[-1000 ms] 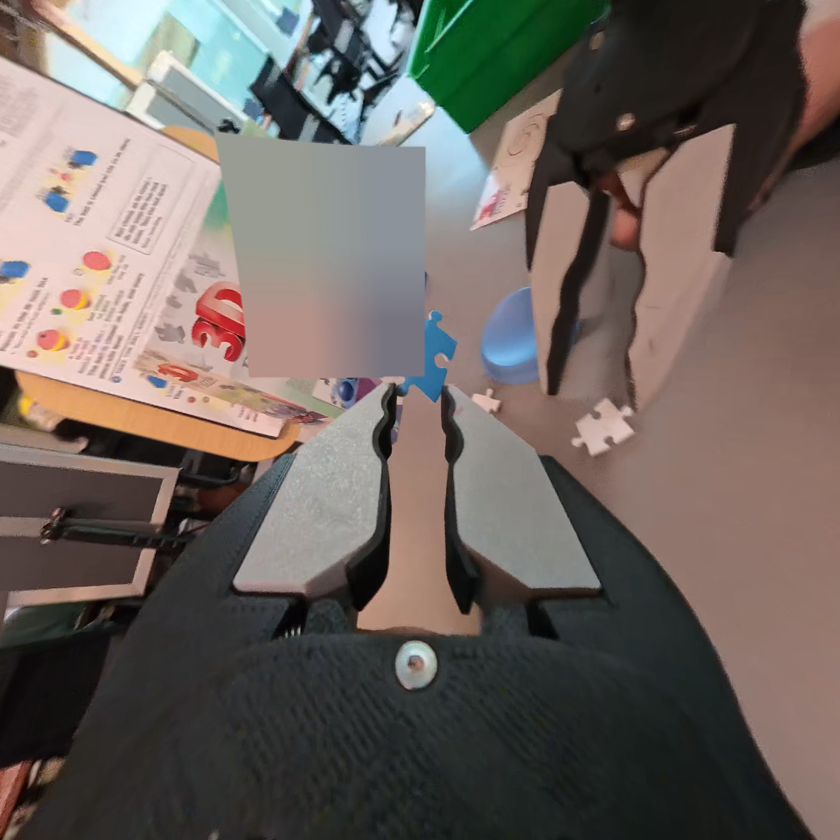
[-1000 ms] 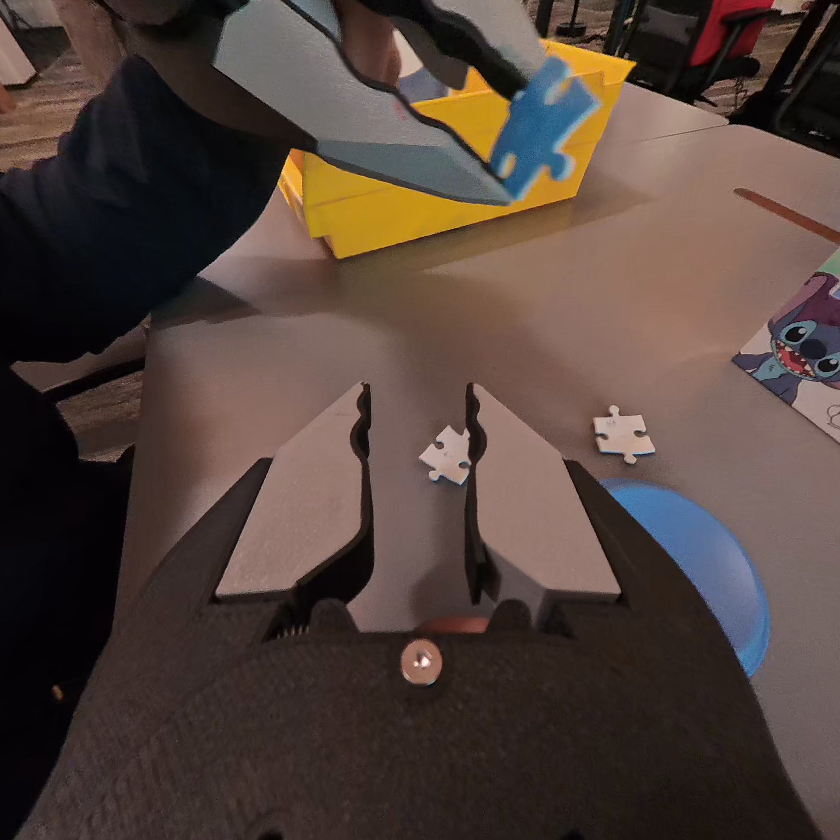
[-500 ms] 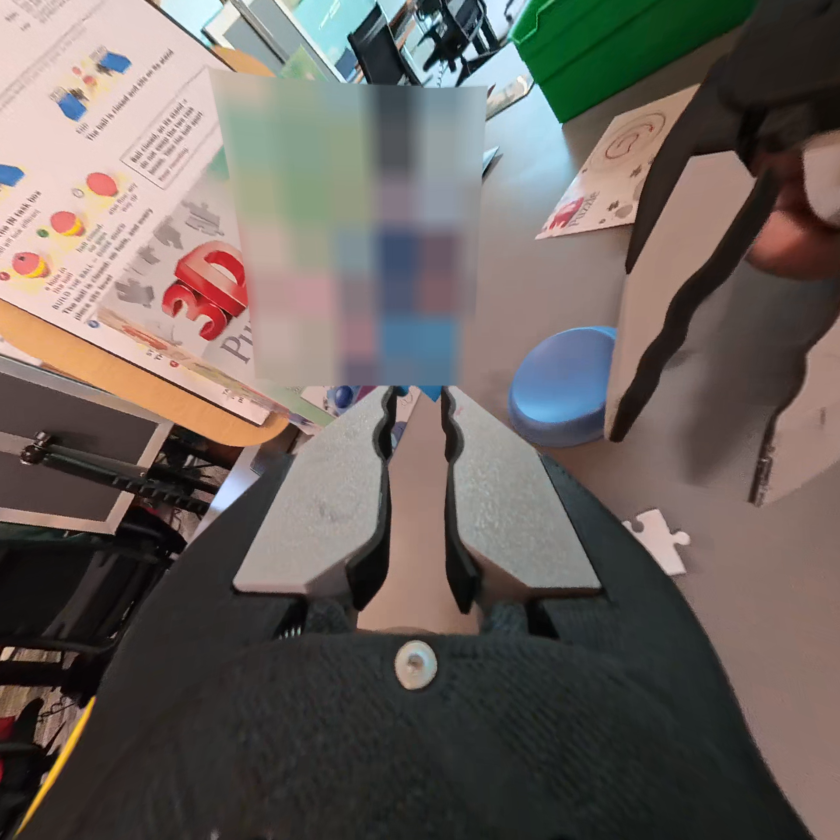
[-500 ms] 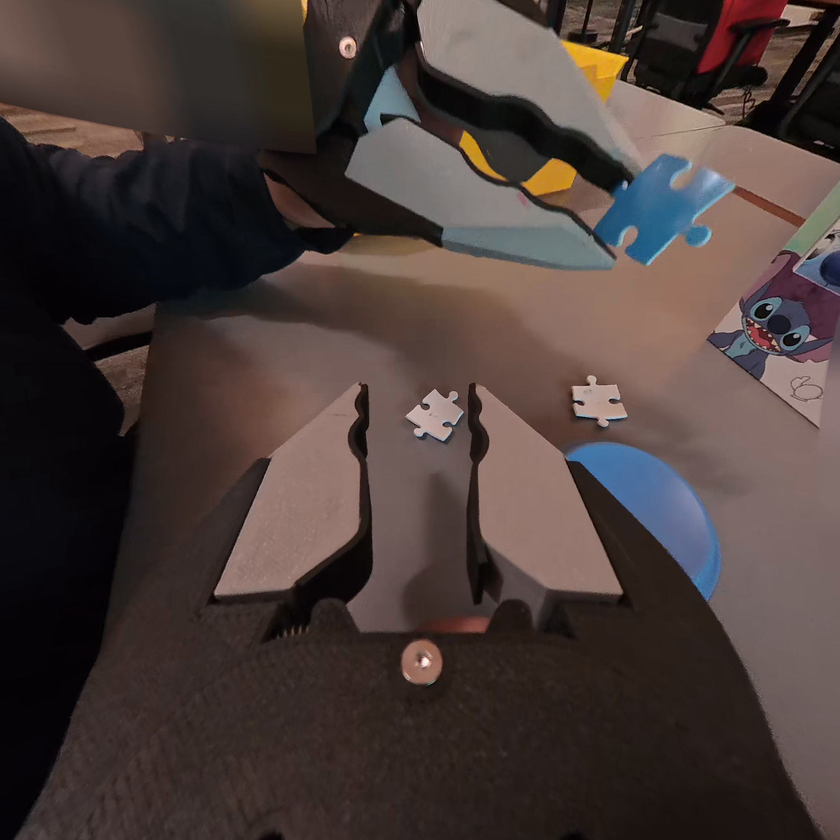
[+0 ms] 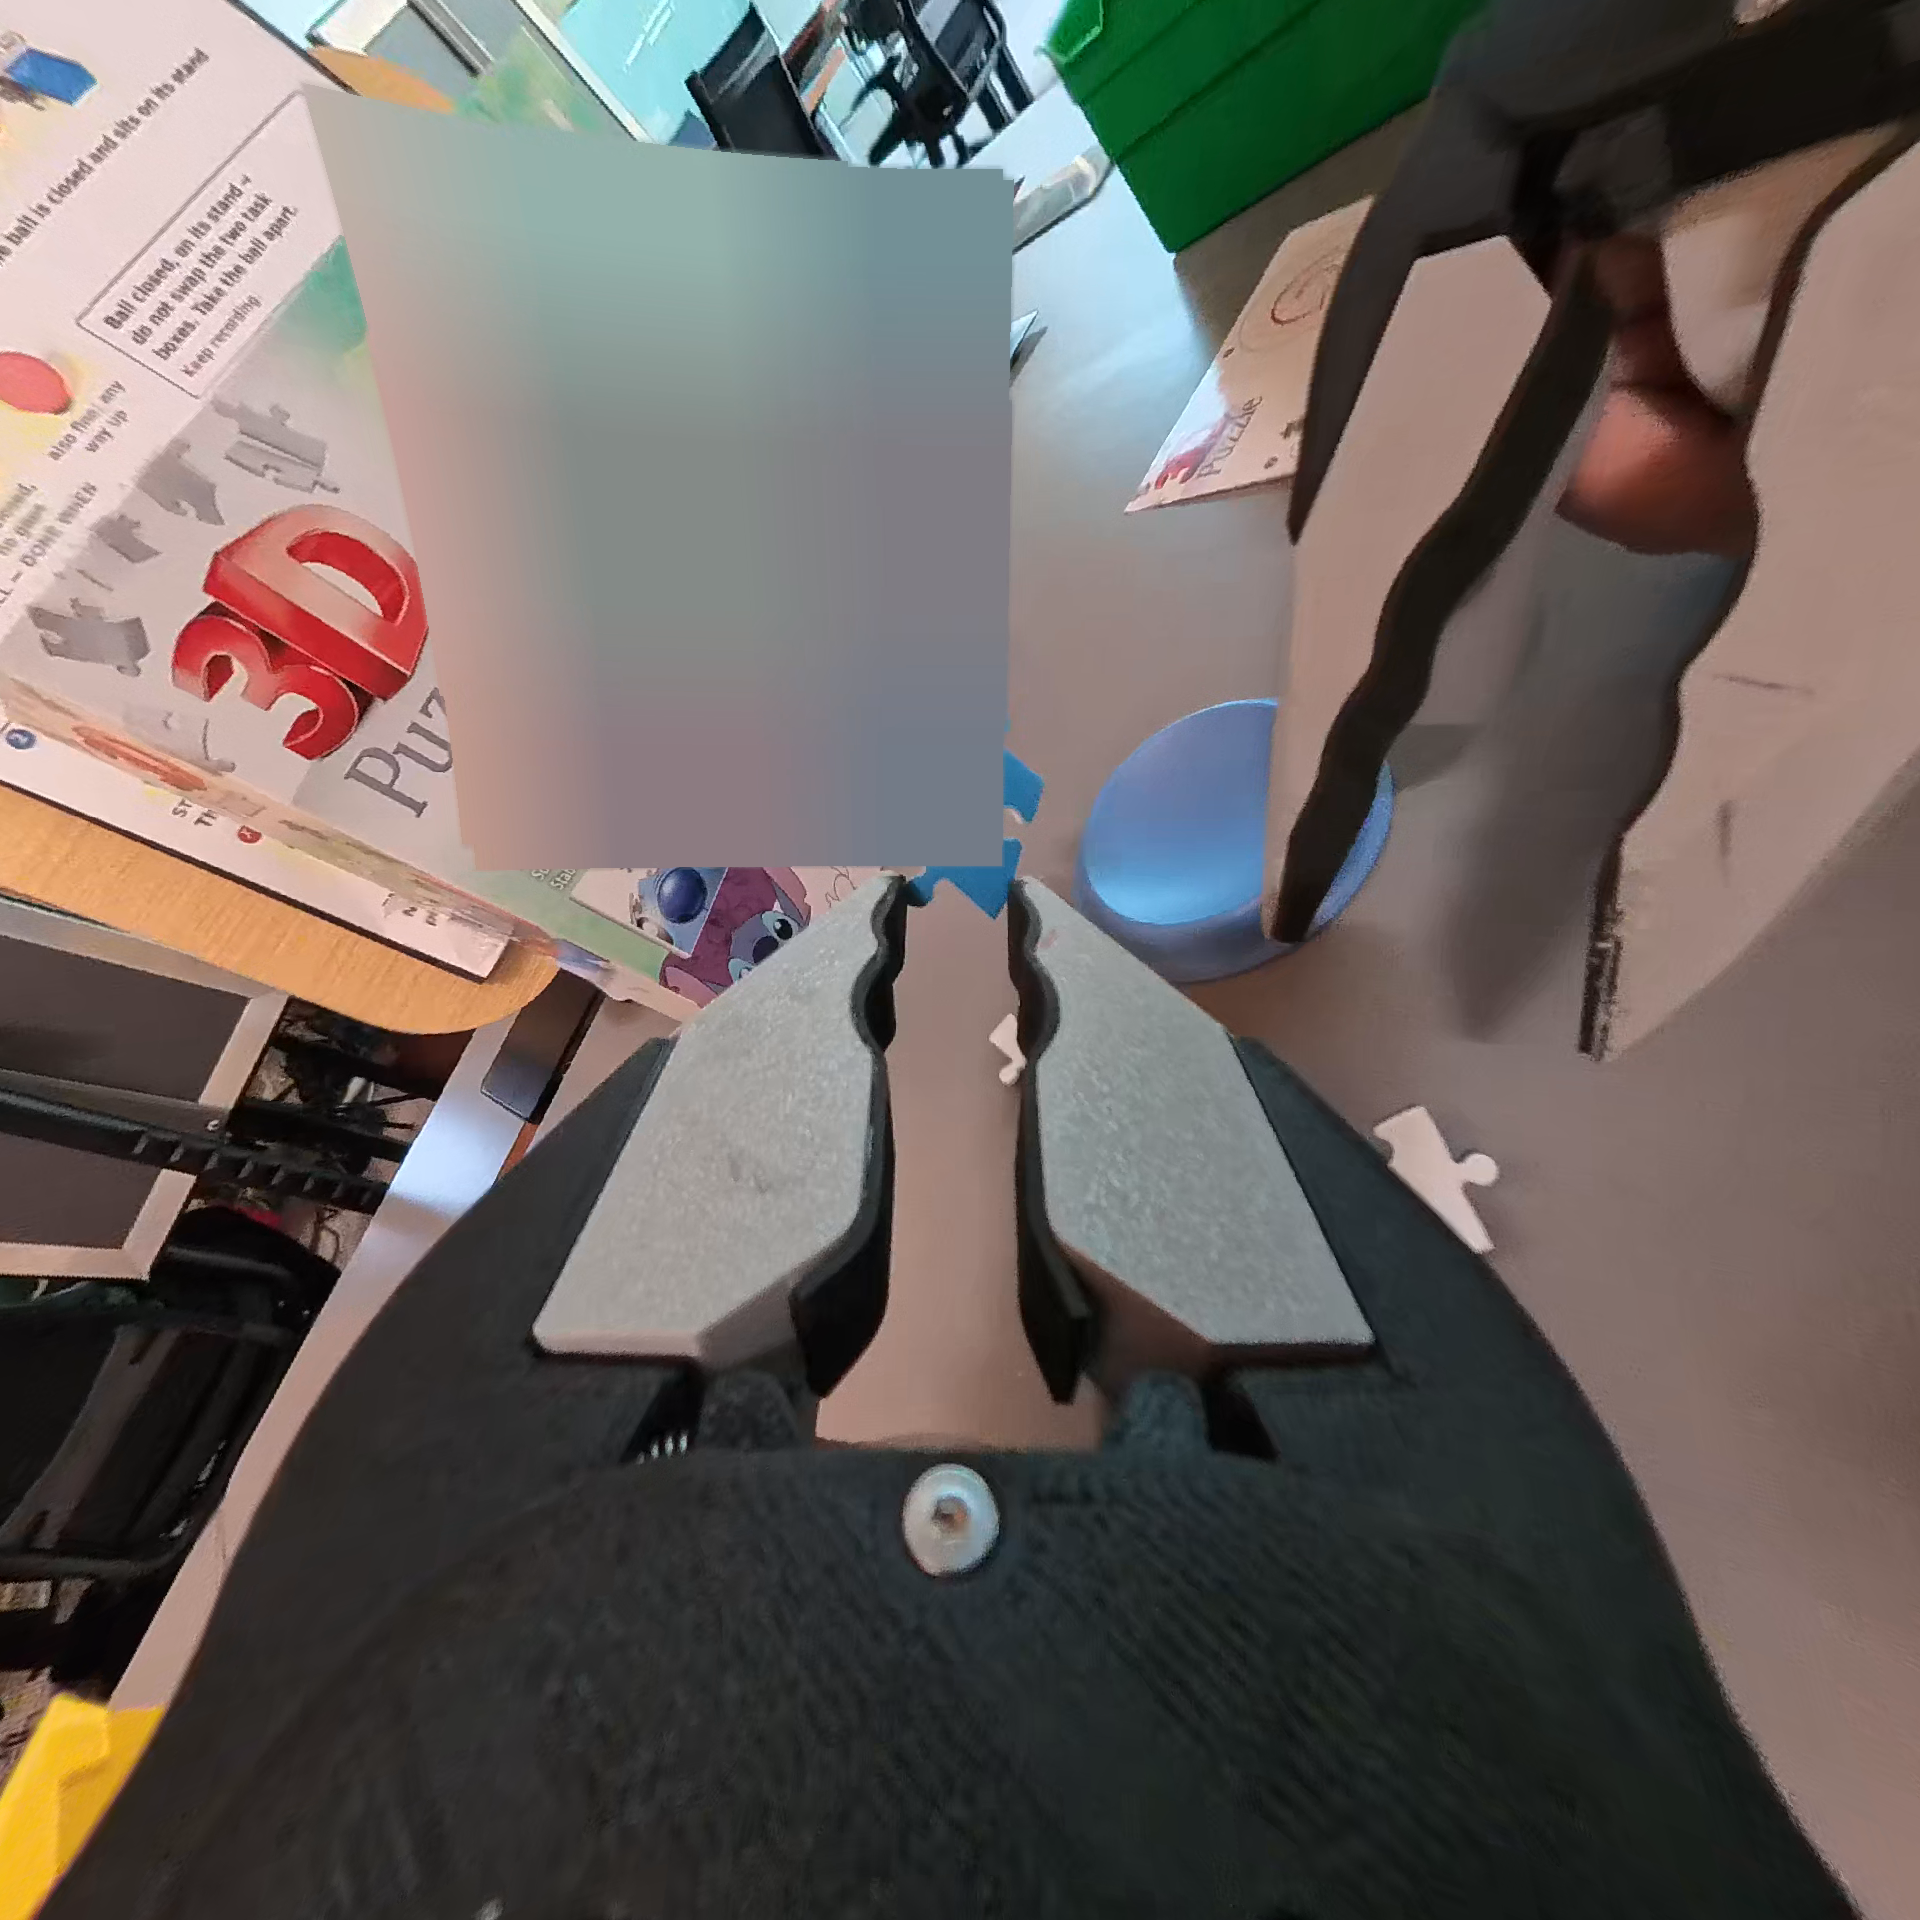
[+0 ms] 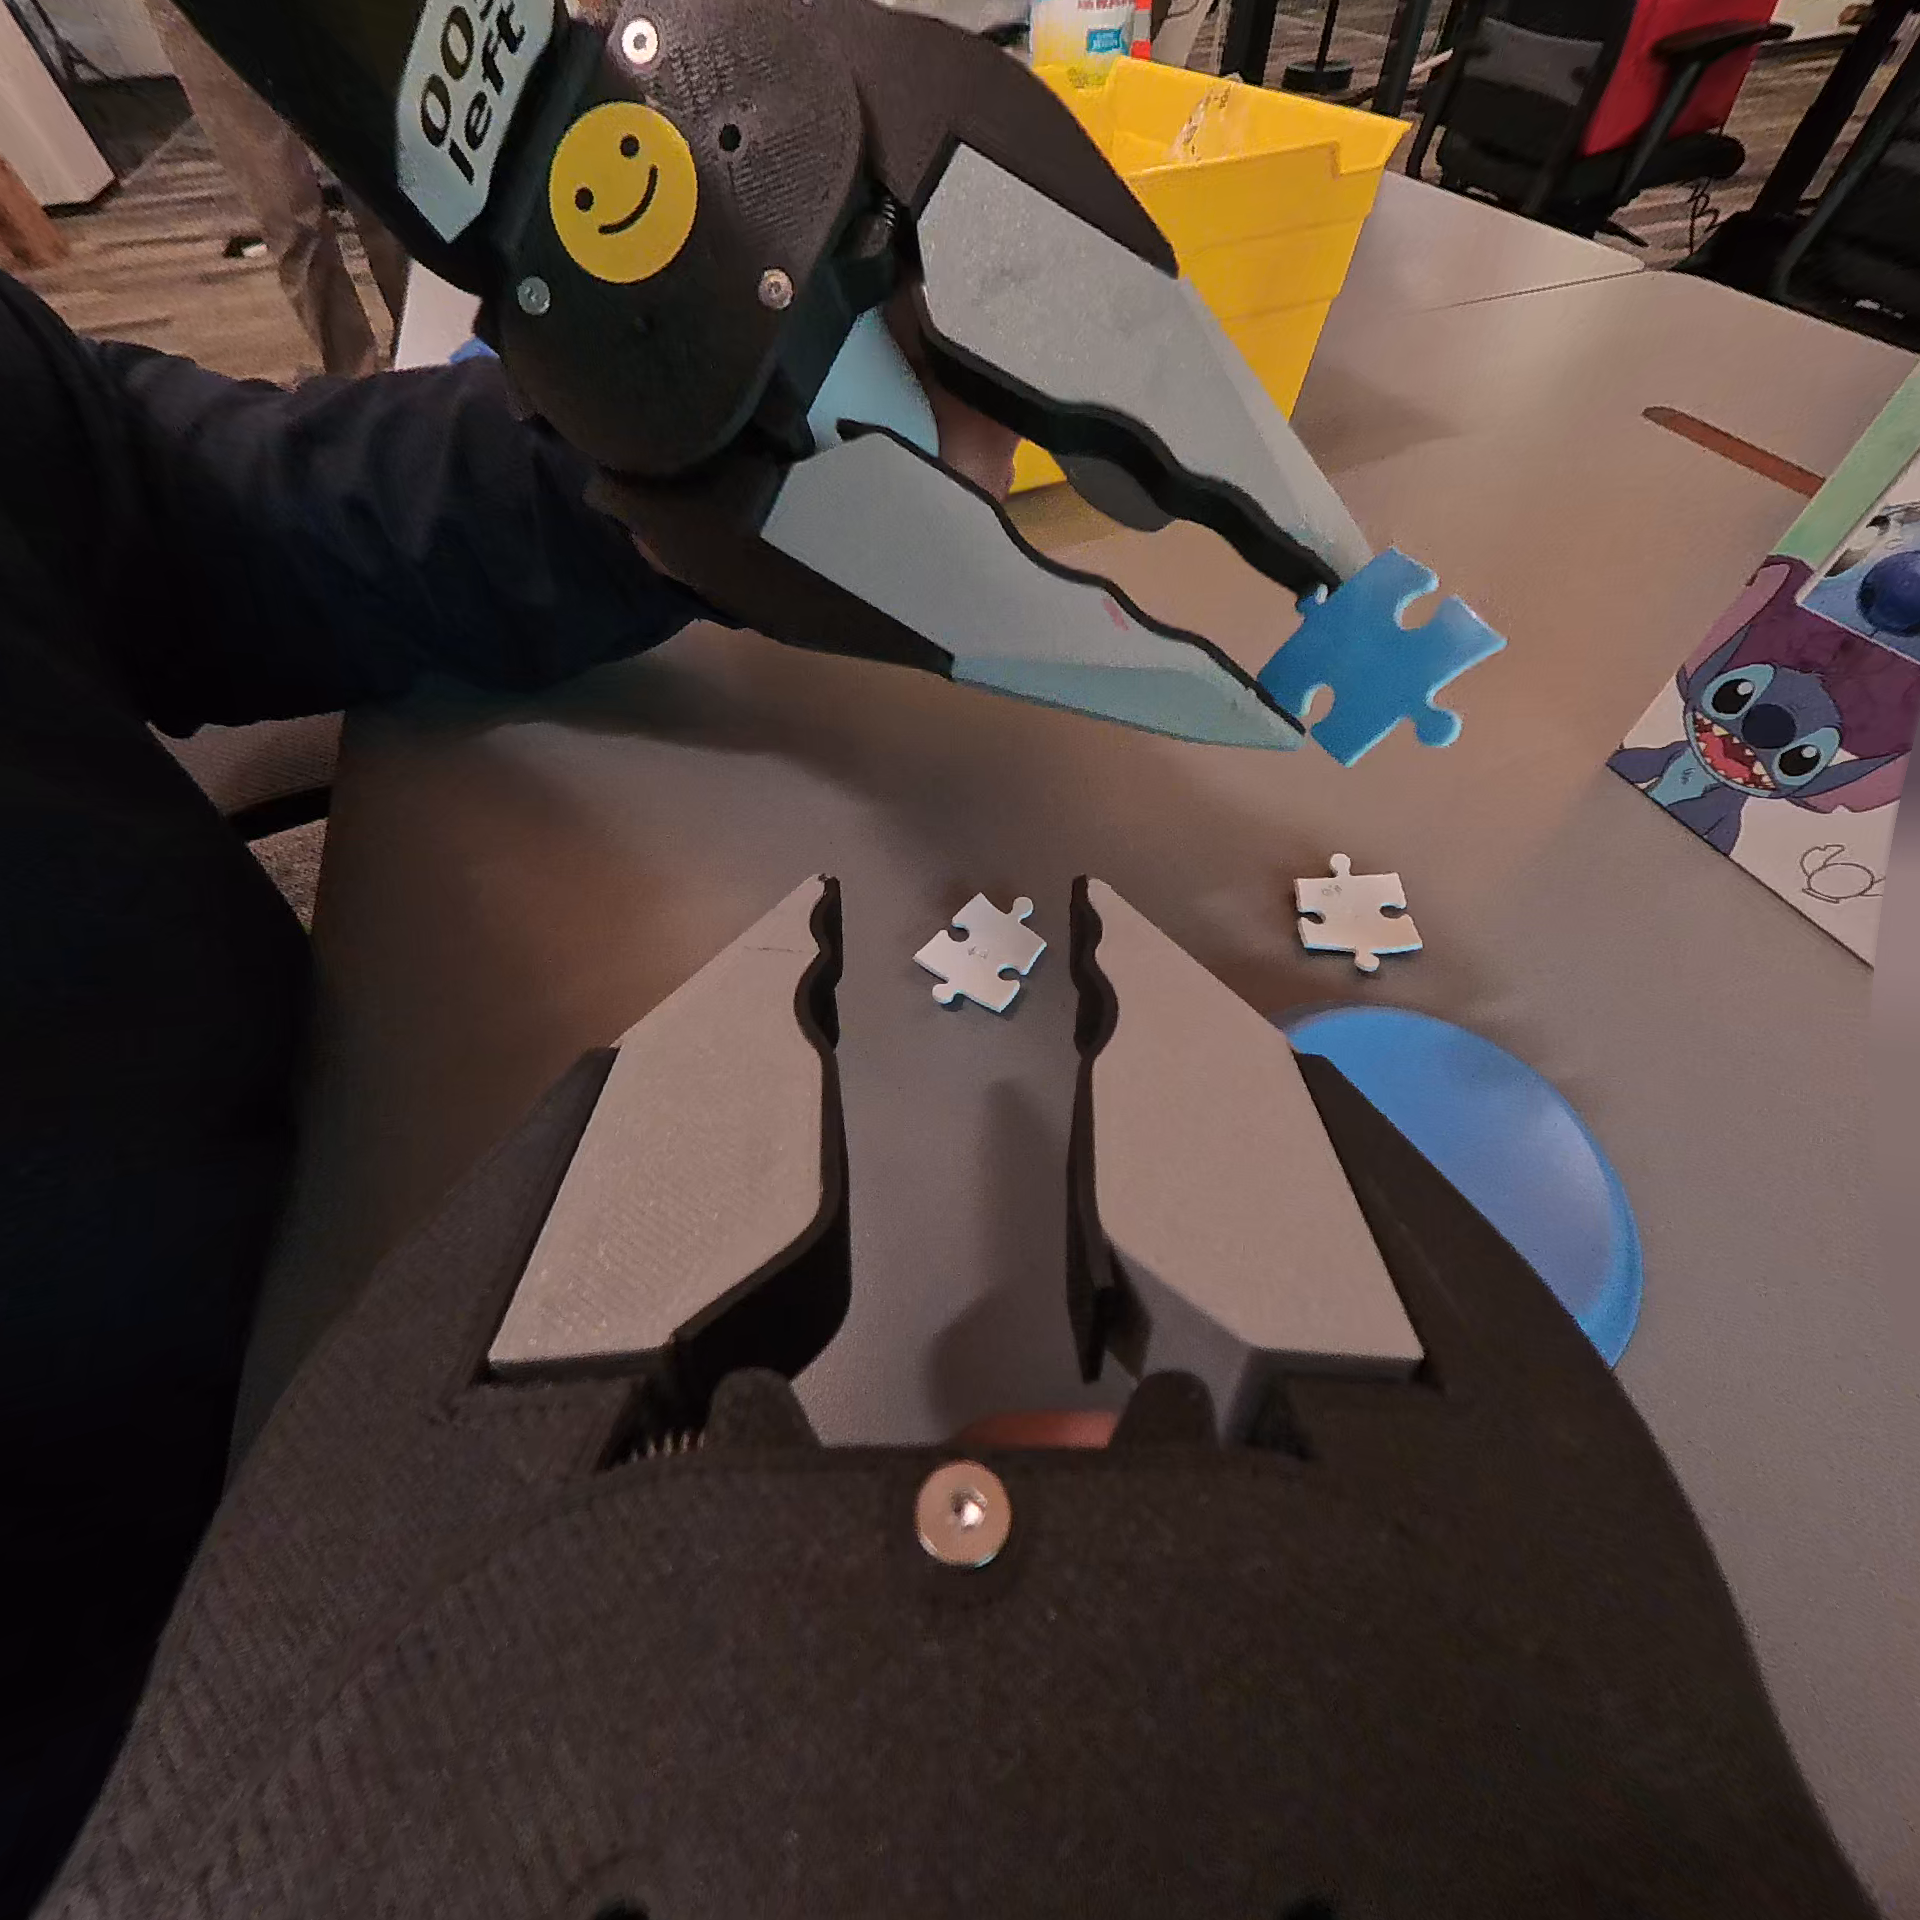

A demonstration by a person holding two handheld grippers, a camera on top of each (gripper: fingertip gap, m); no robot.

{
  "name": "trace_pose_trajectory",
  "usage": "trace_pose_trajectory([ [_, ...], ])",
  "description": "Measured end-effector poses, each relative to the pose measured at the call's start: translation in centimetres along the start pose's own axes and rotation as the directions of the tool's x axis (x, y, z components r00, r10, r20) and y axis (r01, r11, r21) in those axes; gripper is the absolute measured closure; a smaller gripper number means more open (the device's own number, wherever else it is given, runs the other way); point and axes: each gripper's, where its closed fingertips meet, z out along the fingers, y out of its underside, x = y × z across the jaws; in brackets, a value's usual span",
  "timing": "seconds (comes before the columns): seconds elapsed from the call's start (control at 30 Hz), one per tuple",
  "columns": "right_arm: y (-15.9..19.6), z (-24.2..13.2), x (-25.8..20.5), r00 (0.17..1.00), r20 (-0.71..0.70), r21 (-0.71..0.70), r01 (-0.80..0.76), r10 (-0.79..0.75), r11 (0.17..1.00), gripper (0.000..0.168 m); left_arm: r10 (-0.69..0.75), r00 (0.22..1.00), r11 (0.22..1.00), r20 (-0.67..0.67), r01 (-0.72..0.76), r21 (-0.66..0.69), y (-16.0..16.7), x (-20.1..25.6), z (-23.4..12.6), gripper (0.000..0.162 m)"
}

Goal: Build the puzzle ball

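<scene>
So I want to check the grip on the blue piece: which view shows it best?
The right wrist view: the whole blue piece shows, pinched by one edge at the left hand-held gripper tips. The left wrist view shows only slivers of it beyond the tips, under a blurred patch.

Wide-angle bending warped both views' edges, the right view was dim and warm with soft shadows on the table (image 6: pixel 1558 499), the left view's far tongs (image 5: pixel 1455 914) motion-blurred.

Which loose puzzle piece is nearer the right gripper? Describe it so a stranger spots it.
On the grey table, find the open right gripper. The white piece lies flat just beyond its fingertips. The other white piece lies off to the right, beyond the blue dome.
</scene>
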Motion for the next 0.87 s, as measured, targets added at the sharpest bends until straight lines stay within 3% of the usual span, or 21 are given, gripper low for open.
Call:
trace_pose_trajectory([
  [0.87, -0.5, -0.5, 0.8, 0.999, -0.018, 0.029, -0.039, 0.040, 0.999, 0.128, 0.044, 0.999, 0.999, 0.000, -0.044, -0.010, 0.4, 0.5, 0.2, 0.145],
])
